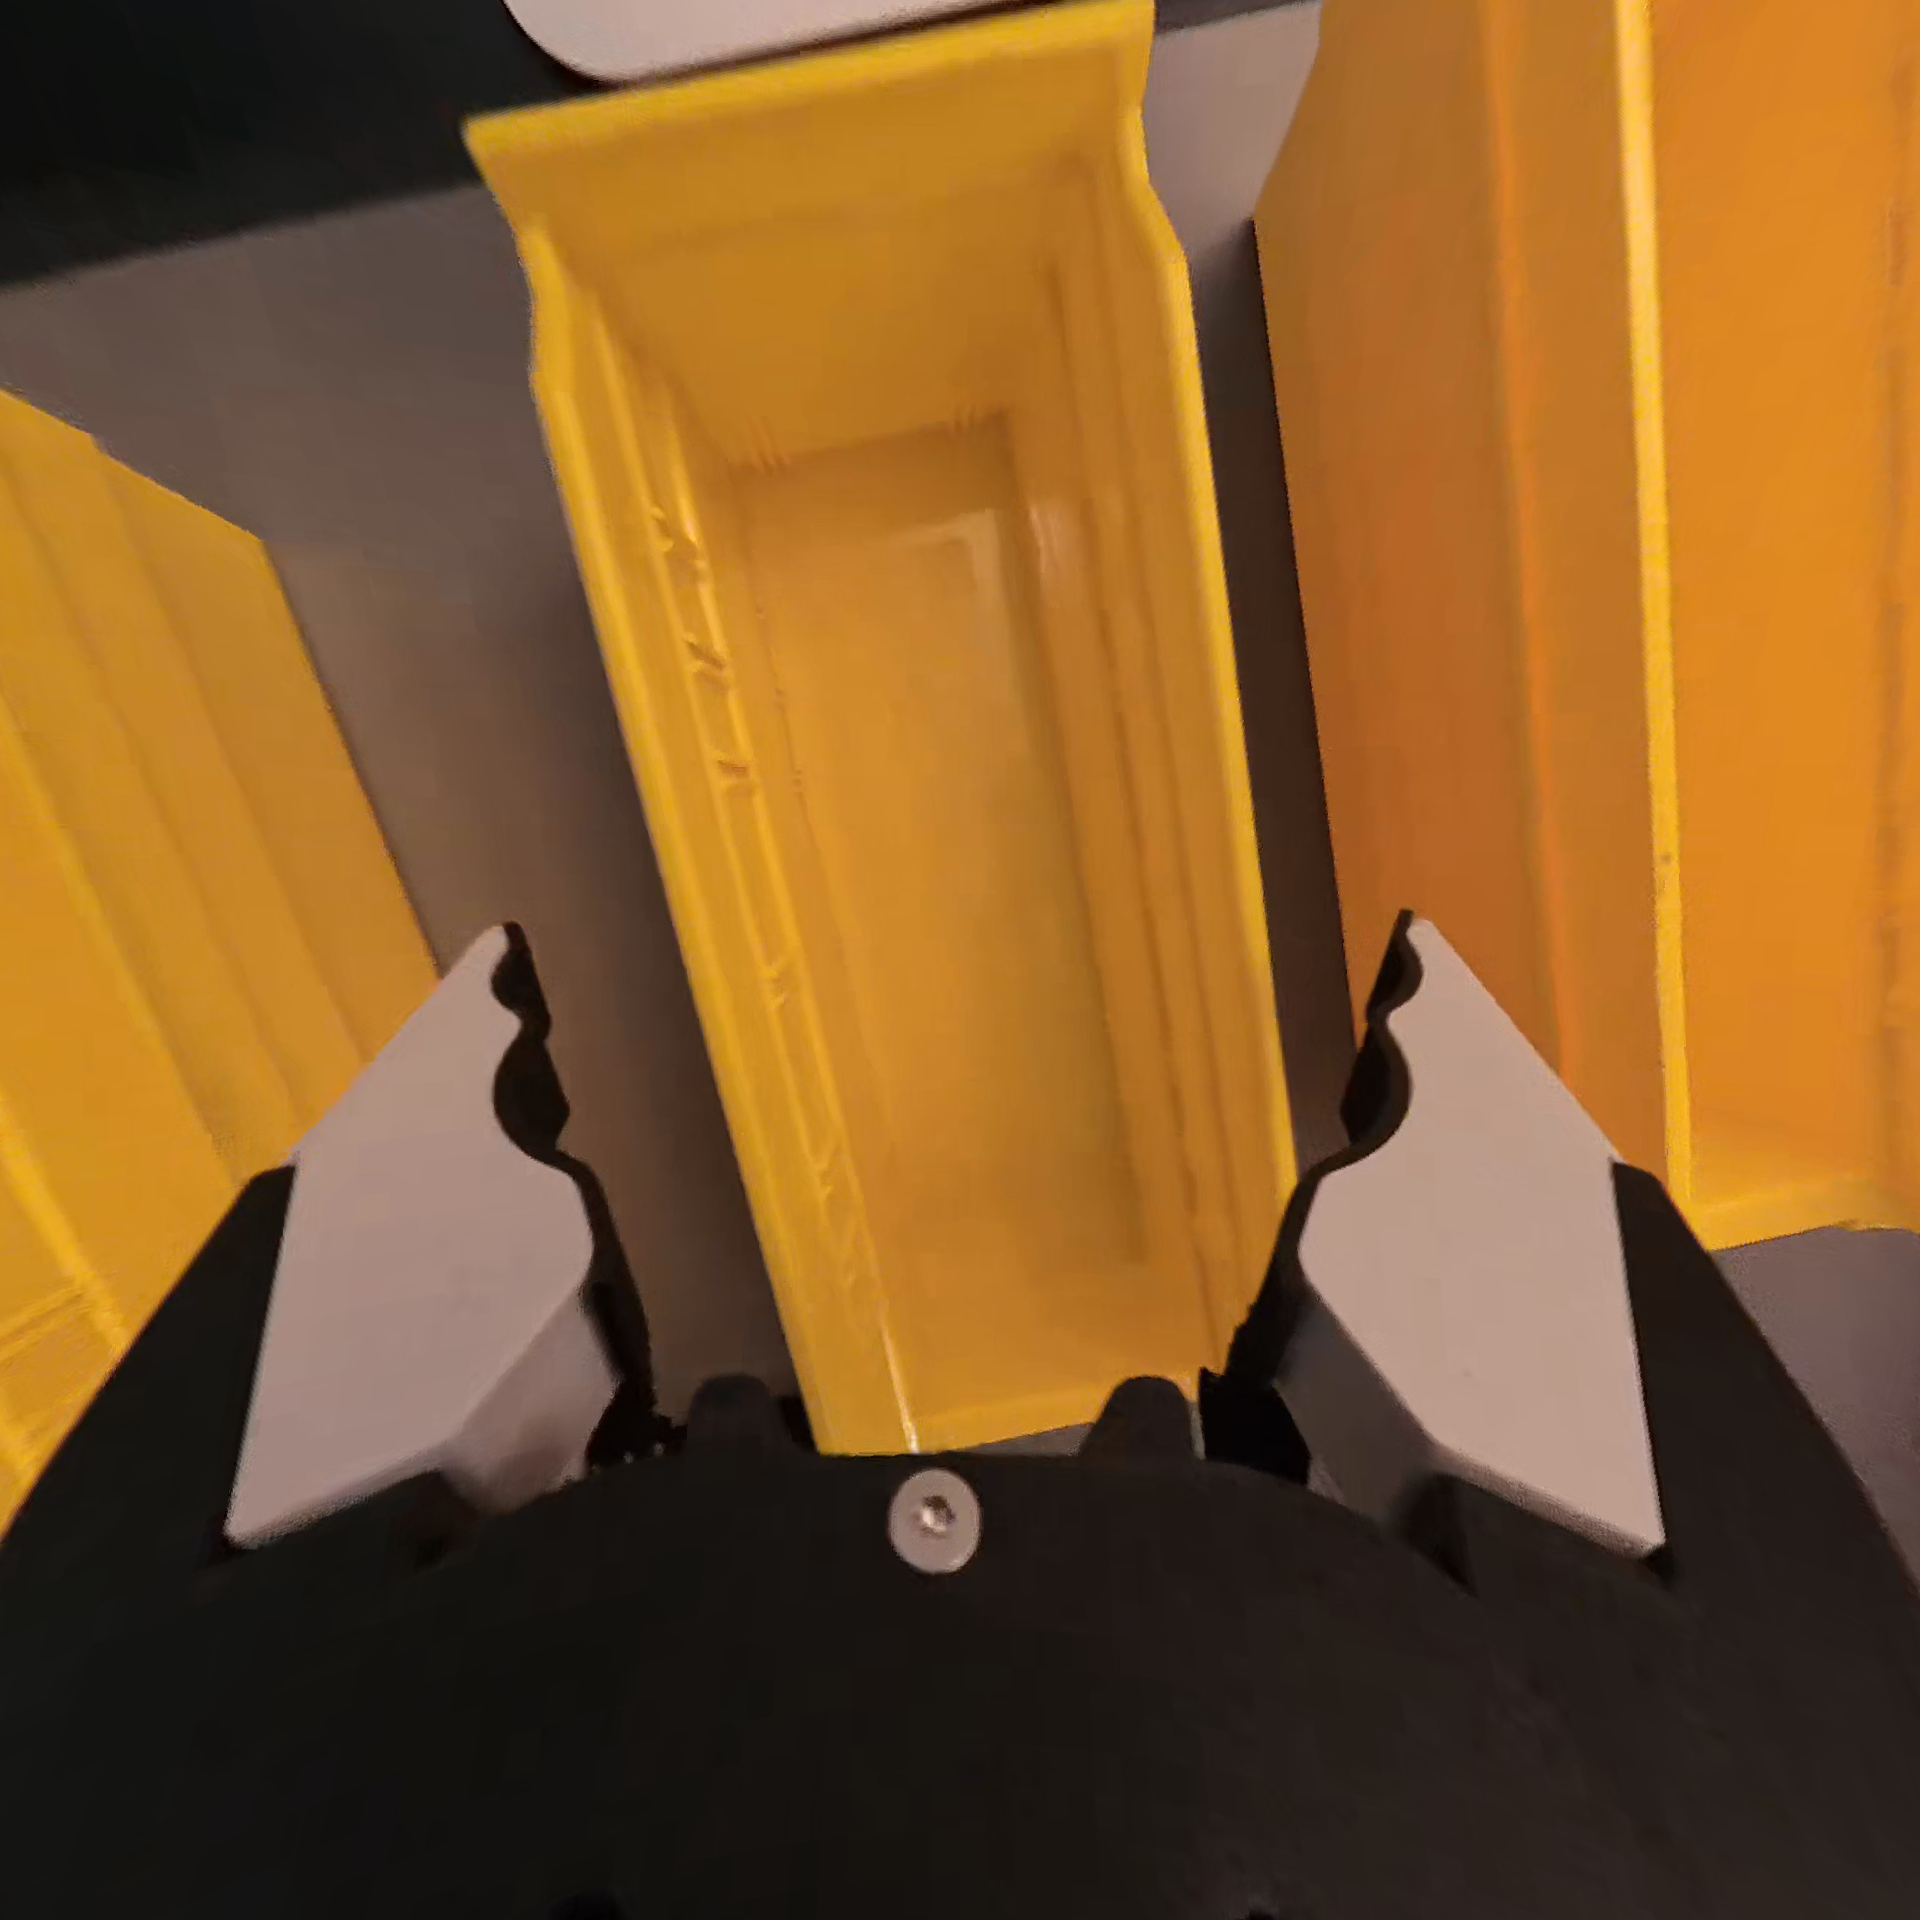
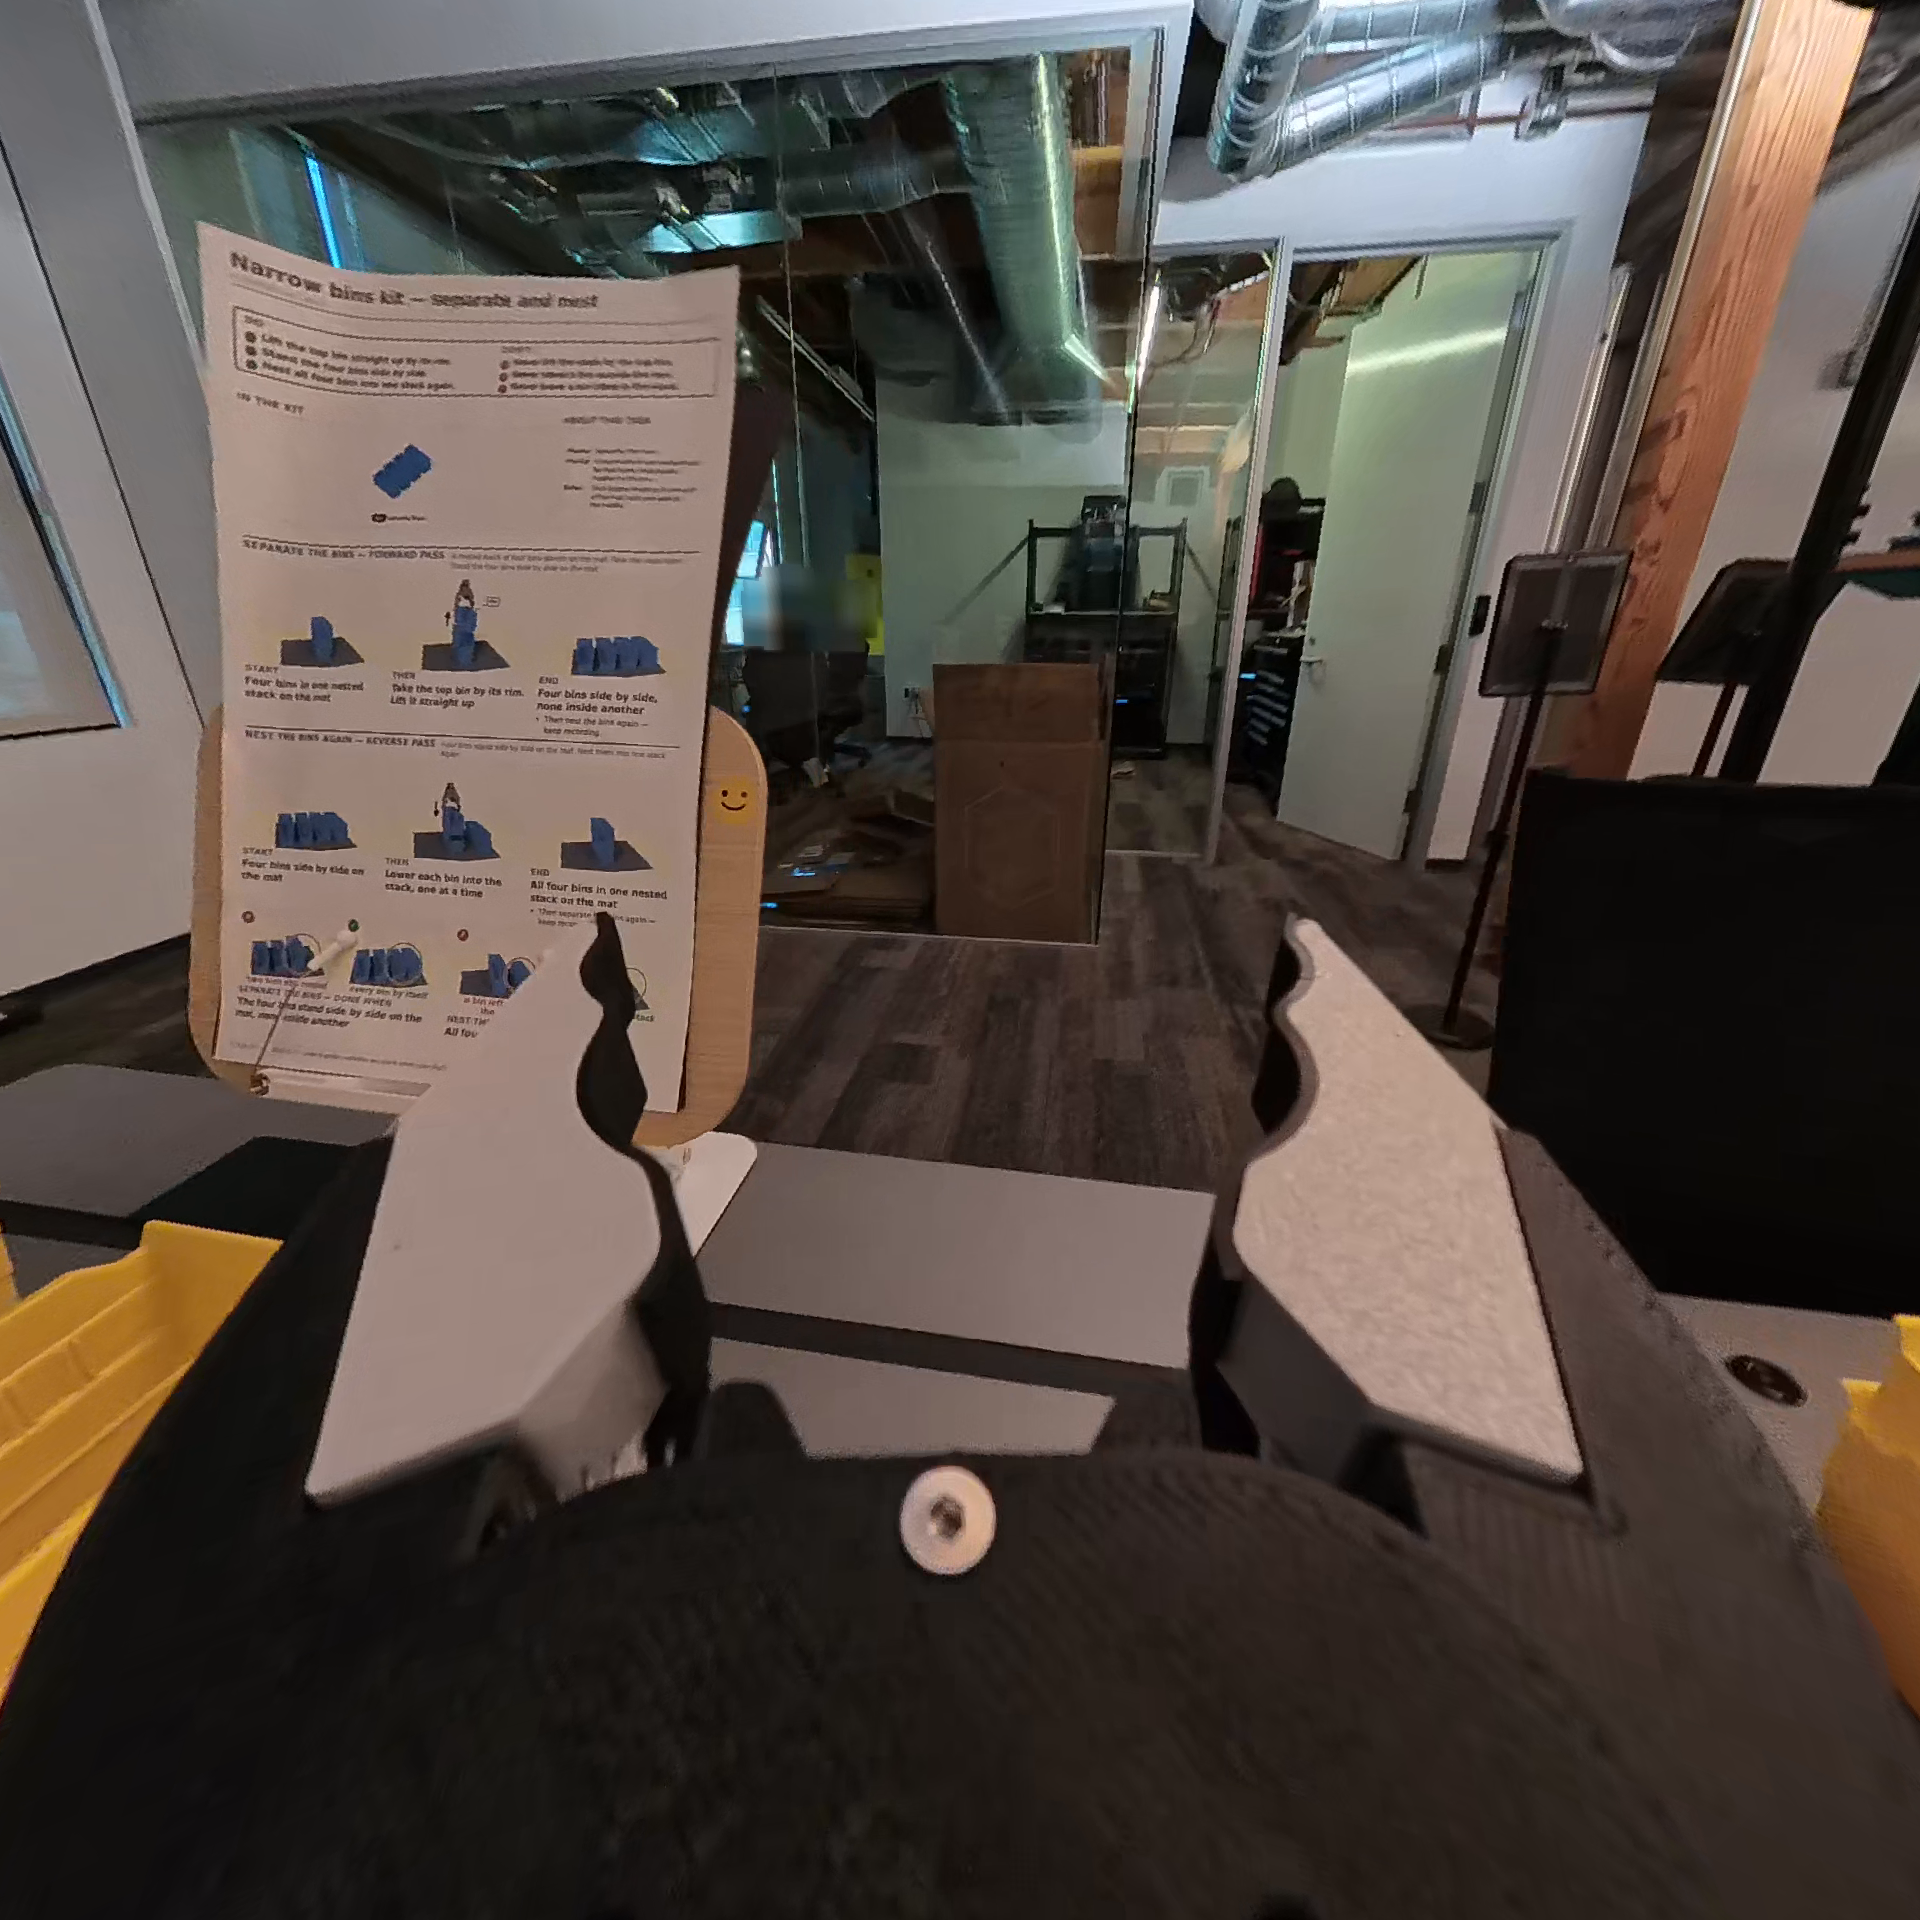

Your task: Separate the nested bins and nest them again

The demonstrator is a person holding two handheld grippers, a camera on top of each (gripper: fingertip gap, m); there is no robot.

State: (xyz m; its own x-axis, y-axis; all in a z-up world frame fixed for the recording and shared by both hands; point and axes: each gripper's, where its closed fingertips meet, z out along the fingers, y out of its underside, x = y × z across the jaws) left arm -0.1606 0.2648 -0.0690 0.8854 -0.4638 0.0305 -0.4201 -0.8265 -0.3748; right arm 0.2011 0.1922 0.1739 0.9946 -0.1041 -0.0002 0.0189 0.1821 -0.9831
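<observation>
In the left wrist view, a narrow yellow bin (image 1: 914, 831) stands open side up on the grey mat (image 1: 436, 665). Stepped rims show along its inner walls. My left gripper (image 1: 956, 930) is open wide and straddles the bin's near end; grey mat shows between its left fingertip (image 1: 488, 997) and the bin wall. Another yellow bin (image 1: 156, 831) stands to the left and a third (image 1: 1558, 623) to the right. In the right wrist view, my right gripper (image 2: 951, 935) is open and empty, held above the table and facing the room. Yellow bins show at its lower left (image 2: 83, 1382) and lower right (image 2: 1870, 1507).
A printed instruction sheet (image 2: 468, 644) on a wooden board stands at the table's far left. The grey mat (image 2: 935, 1226) lies ahead of the right gripper. A black panel (image 2: 1704, 1039) stands at the right. A white object (image 1: 644, 31) lies past the middle bin.
</observation>
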